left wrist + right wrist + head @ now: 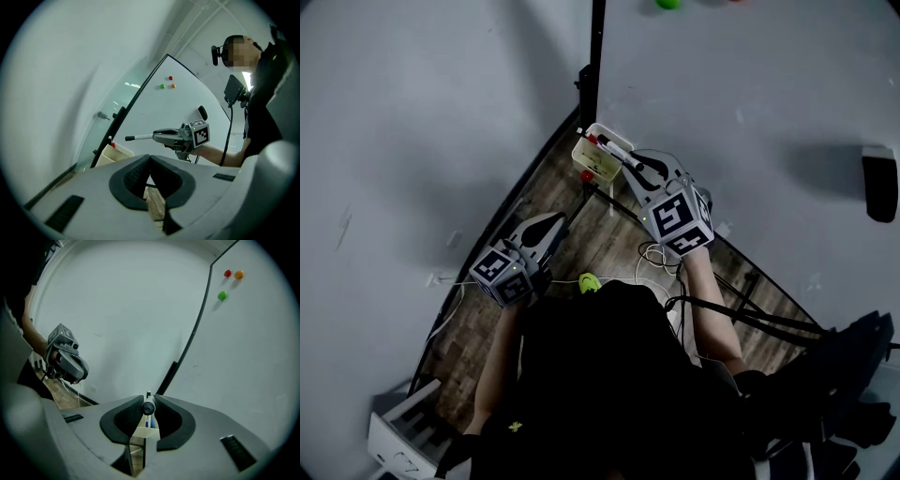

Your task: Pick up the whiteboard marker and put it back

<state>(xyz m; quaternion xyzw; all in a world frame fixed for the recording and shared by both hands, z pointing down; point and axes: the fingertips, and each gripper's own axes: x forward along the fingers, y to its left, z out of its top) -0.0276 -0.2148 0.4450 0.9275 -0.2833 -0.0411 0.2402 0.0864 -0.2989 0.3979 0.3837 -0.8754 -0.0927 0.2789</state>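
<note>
At the whiteboard's tray, right gripper jaws pinch marker; left gripper jaws closed.

The whiteboard marker is a slim stick with a pale barrel and a dark cap. It is clamped near its back end between the pads of the right tool, and most of its length sticks out past the tips, close to level. Its capped end reaches over a small cream box set against the foot of the whiteboard's stand. Seen from the side, the marker is above the box and clear of it. Other pens stand in the box, one of them red-capped.
</note>
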